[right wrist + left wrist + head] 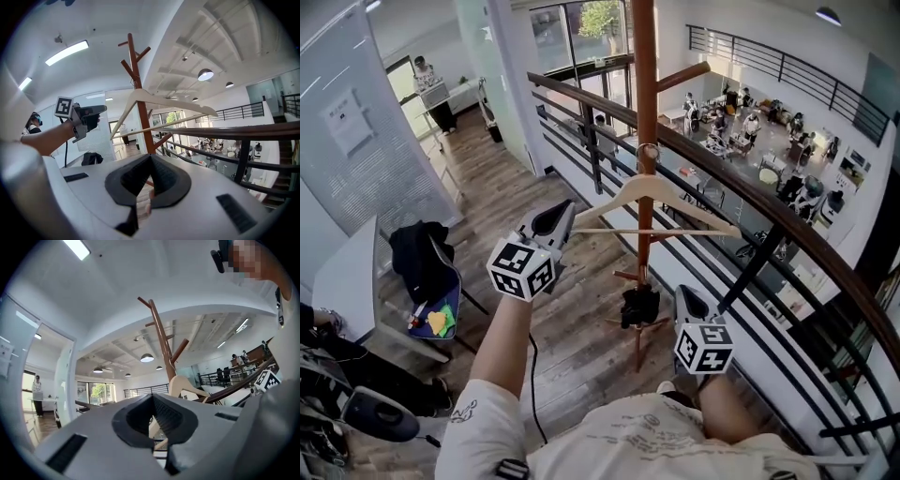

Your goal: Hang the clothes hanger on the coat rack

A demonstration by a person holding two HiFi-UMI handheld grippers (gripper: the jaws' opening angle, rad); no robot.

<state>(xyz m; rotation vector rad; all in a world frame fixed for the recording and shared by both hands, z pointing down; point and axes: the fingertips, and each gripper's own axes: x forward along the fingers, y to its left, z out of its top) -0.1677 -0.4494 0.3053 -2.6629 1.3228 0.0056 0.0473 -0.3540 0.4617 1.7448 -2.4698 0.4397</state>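
**A:** Start nearest. What are the tongs doing?

**B:** The right gripper (686, 302) is low, near the person's chest. Its own view shows the right gripper (151, 157) with jaws together and nothing between them. The left gripper (561, 214) is raised on an outstretched arm, just beside the left end of the clothes hanger (652, 192).

**A:** Is it clamped on it?

**B:** No. Seen from its own camera, the left gripper (152, 397) has its pads meeting at the tips, and the clothes hanger (180, 385) lies beyond them. From the right side, the left gripper (96, 111) sits clear of the clothes hanger (159, 99).

**A:** So where is the hanger?

**B:** On the coat rack (645, 75). Its hook is at the brown pole under an upper peg, and the pale wooden body hangs tilted, left end lower. The coat rack (138, 89) stands just inside the railing (769, 202), on the wood floor (562, 328).

**A:** And the table?

**B:** The white table (347, 281) is at the left, well apart from the rack. A chair (427, 267) draped with dark cloth stands just beside the table's right edge.

**A:** Farther out?

**B:** Beyond the railing, a lower hall holds people at desks. At the far left, a person (427, 80) stands by a doorway.
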